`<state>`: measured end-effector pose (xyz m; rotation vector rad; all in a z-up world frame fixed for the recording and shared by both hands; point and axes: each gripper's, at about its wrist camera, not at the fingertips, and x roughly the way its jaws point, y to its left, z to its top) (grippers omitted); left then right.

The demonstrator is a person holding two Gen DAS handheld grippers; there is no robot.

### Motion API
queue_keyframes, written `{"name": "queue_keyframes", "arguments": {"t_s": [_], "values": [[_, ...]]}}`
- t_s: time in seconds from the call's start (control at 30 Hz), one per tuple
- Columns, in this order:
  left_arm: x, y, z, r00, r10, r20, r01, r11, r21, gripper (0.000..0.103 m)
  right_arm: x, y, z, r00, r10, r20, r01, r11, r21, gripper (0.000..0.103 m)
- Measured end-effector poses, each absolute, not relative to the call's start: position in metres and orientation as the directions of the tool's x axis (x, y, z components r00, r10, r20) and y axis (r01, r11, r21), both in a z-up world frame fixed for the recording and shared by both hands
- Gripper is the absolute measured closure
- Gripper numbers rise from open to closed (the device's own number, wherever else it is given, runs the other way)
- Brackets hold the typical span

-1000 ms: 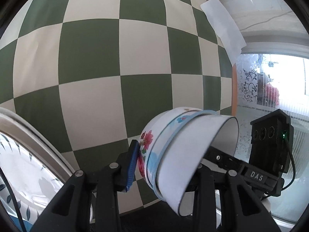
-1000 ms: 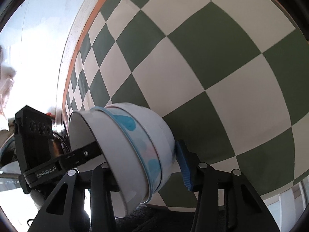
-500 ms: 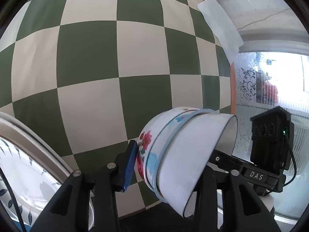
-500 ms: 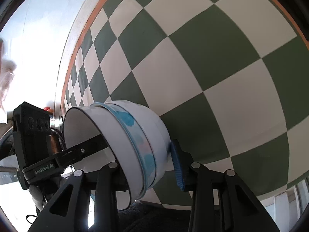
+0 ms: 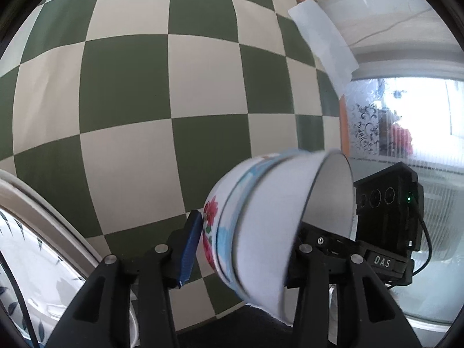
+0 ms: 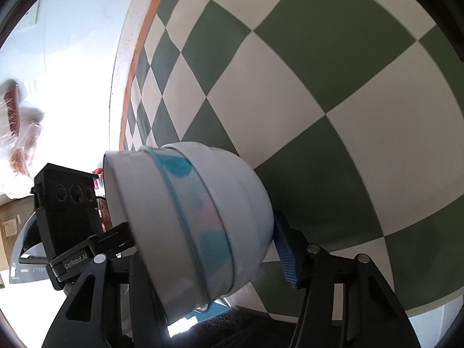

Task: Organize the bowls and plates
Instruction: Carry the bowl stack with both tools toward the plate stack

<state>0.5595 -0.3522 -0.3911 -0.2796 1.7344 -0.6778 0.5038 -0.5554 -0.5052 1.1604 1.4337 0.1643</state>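
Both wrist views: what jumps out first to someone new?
A tilted stack of nested white bowls, the outermost with red flowers and blue patches, sits between both tools, low in each view. Behind it, the green and cream checkered tablecloth fills most of each frame. In the left wrist view a leaf-patterned plate sits at lower left.

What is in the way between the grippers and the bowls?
Nothing visible. The bowls lie sideways right between the fingers of the left gripper and the right gripper. Both jaws have just been opening; whether the pads press on them, I cannot tell.
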Motion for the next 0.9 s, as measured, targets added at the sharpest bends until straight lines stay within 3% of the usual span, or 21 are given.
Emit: {"name": "queue_keyframes", "arguments": {"t_s": [0.13,0.9], "values": [[0.558,-0.355,-0.389,-0.265,-0.52,-0.812,0.174,0.803,-0.57,0.062,0.506,-0.56,-0.497,0.251,0.692,-0.677,0.509,0.5,0.701,0.051],[0.568,-0.306,-0.347,-0.131,-0.568,-0.812,0.131,0.802,-0.582,0.062,0.541,-0.529,-0.46,0.245,0.684,-0.687,0.345,0.601,0.721,0.051]]}}
